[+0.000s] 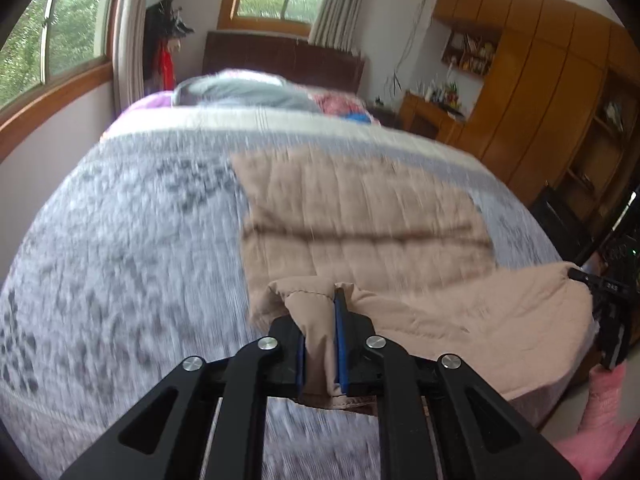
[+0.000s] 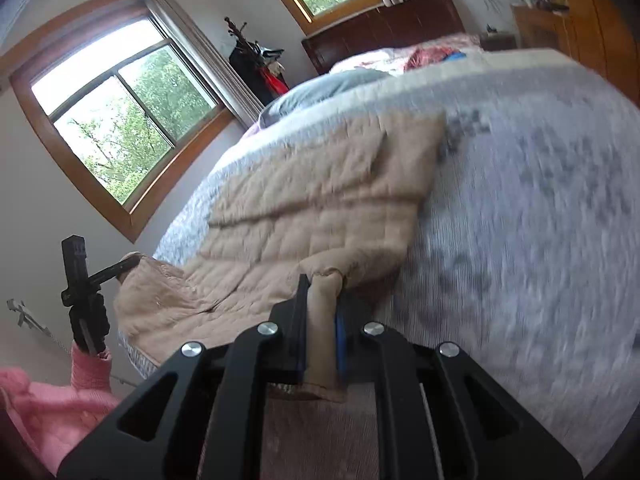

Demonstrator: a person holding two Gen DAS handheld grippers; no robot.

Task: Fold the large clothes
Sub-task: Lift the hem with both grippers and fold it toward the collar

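a: bedroom shot, grey patterned bedspread (image 1: 120, 240). what's up front?
b: left gripper (image 1: 320, 320) and right gripper (image 2: 322, 304) each clamped on a corner of the tan quilted garment (image 1: 360, 216); rest lies flat toward the pillows (image 1: 240, 92).

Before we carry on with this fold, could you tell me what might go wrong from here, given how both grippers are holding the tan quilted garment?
1. The left gripper pinches only a small bunched corner of the tan quilted garment; a hard pull could slip it free.
2. The right gripper holds a similar narrow tuck, so uneven lifting may skew the fold.
3. The near part hangs past the edge of the bed; if released, it may slide off.
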